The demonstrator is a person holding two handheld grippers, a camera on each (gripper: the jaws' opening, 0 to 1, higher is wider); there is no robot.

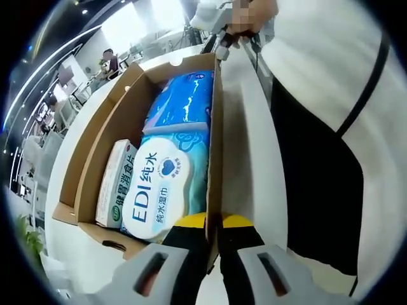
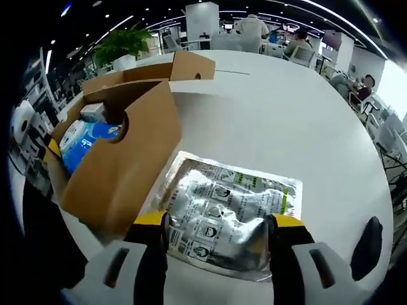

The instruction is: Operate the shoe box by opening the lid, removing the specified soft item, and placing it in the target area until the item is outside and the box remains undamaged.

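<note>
R tool (image 2: 216, 232): jaws spread, one either side of the near end of a silver foil pouch (image 2: 226, 213) w/ printed pictures & a green strip. Pouch lies flat on the white worktop (image 2: 286, 127), outside the shoe box (image 2: 127, 159), just beside its lowered brown flap. Can't tell if the pads actually touch the pouch. Box is open, standing toward the worktop edge nearest the person; blue packs show inside it in the right gripper view. A green plant (image 2: 124, 43) stands past the far edge, plus seated people & desks in the room behind.

L tool (image 1: 213, 244): jaws pressed together on the box's cardboard side wall (image 1: 215, 146), yellow pads each side of the thin edge. Inside the box, in the left gripper view: white-lidded wet wipes pack (image 1: 162, 187) marked EDI nearest the tool, a blue soft pack (image 1: 181, 101) beyond it, a narrow white-and-green carton (image 1: 116, 184) along the far wall. A person in white top & dark apron (image 1: 318, 146) stands at the worktop edge beside the box.
</note>
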